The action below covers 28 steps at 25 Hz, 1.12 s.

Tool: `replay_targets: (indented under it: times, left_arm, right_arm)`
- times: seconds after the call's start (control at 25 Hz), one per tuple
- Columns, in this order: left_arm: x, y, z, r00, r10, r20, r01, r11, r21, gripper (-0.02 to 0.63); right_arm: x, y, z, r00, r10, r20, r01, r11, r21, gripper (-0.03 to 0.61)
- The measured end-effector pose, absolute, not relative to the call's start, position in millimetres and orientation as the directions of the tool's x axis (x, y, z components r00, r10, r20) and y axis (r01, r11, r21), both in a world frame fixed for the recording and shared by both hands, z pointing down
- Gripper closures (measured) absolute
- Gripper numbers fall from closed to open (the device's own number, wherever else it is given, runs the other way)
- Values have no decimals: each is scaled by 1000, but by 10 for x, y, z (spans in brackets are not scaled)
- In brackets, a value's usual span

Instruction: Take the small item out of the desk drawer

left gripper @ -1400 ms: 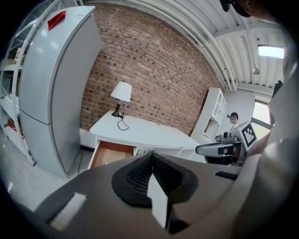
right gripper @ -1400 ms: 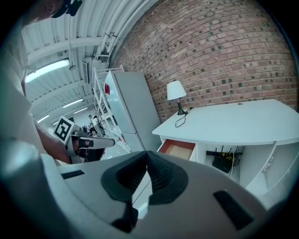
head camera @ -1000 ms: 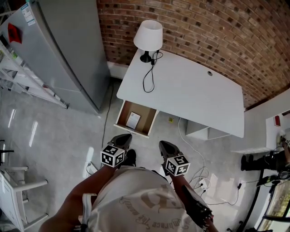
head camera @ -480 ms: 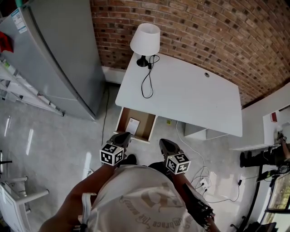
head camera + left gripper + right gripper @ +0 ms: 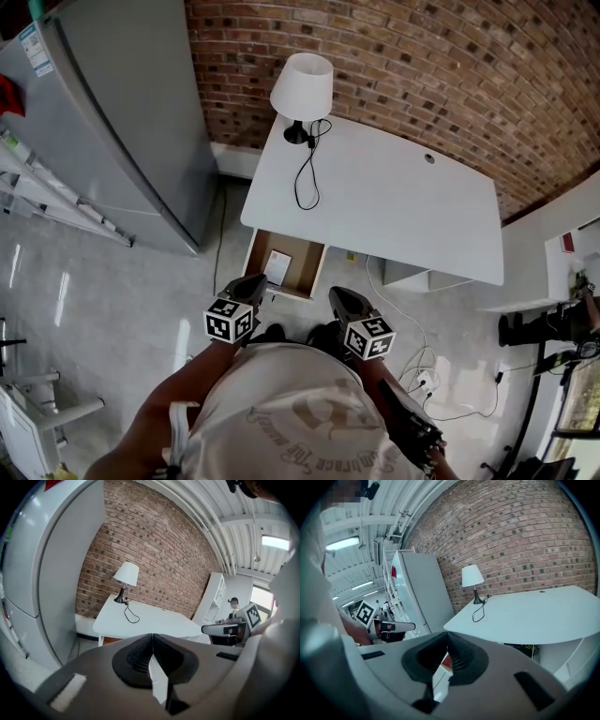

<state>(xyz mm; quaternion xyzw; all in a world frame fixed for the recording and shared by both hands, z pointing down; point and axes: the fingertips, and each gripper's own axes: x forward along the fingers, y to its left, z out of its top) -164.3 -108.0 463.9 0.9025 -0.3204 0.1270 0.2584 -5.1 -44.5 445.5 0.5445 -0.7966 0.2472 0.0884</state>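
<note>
Since a second ago, open drawer (image 5: 302, 262) sits lower in frame, nearer left gripper (image 5: 255, 281); both grippers keep same spots at lower centre. Small white paper slip (image 5: 277, 266) lies flat in drawer's left half, just above and right of left gripper's tip, untouched. Right gripper (image 5: 339, 298) sits right of and below drawer, apart from it. Both pairs of jaws pressed together, nothing held. One drawer, one slip, two grippers, one white desk (image 5: 394, 202), one lamp (image 5: 303, 82). Drawer top uncovered; grey floor (image 5: 141, 300) free at its left, up to fridge (image 5: 122, 122).
</note>
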Motion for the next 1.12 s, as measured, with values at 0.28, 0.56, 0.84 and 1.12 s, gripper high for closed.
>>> replay_targets:
  times: [0.28, 0.56, 0.84, 1.12]
  left_arm:
    - [-1554, -1164, 4699, 747, -509, 427, -660, -647, 382, 607]
    - [-1553, -1213, 4889, 713, -493, 498, -691, -614, 382, 607]
    - [-1389, -1249, 5190, 701, -455, 549, -696, -602, 391, 607]
    - [-1326, -1289, 5360, 685, -427, 590, -705, -594, 388, 607]
  right_arm:
    - [45, -543, 4611, -404, -809, 427, -902, 274, -334, 572]
    - [68, -746, 4758, -443, -773, 455, -883, 289, -369, 572]
    - [192, -833, 4966, -445, -751, 487, -882, 271, -386, 572]
    - [250, -863, 5129, -446, -736, 509, -879, 253, -403, 572]
